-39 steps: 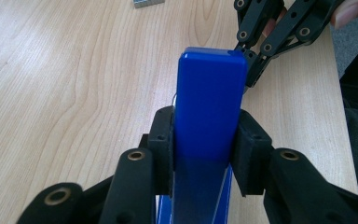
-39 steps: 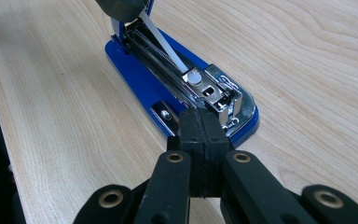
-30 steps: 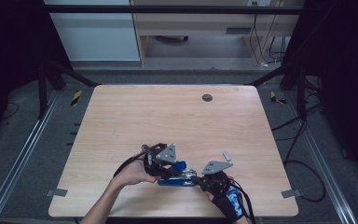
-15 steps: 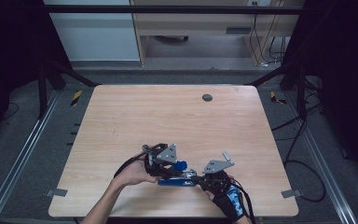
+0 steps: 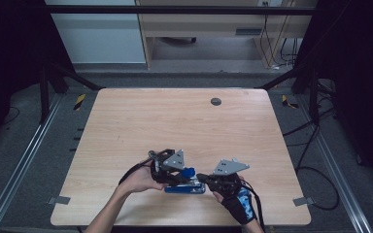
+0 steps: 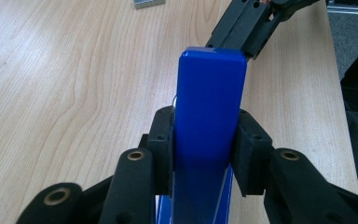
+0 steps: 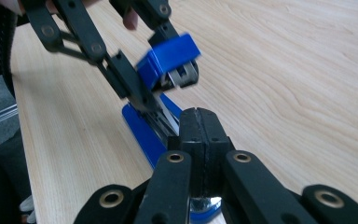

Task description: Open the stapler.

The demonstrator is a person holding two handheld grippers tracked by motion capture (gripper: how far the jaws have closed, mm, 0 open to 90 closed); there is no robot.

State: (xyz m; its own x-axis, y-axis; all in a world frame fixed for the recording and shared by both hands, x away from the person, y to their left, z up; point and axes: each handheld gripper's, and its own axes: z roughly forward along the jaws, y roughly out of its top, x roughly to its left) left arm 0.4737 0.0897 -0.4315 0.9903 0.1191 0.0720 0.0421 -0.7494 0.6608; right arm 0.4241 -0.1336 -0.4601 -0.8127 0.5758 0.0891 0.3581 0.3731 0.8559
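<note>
Jaws, left gripper: clamped on the raised blue top arm of the stapler, one pad on each side.
Jaws, right gripper: pressed fully together, tips against the stapler's metal rail just above its blue base; whether they pinch anything there cannot be told.
Stapler: near the front edge of the wooden table, between the two grippers, hinged open with the base flat on the wood.
Hands: left hand bare, right hand gloved.

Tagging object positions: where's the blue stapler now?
High view: blue stapler lies near the table's front edge, between the left gripper and right gripper.
</note>
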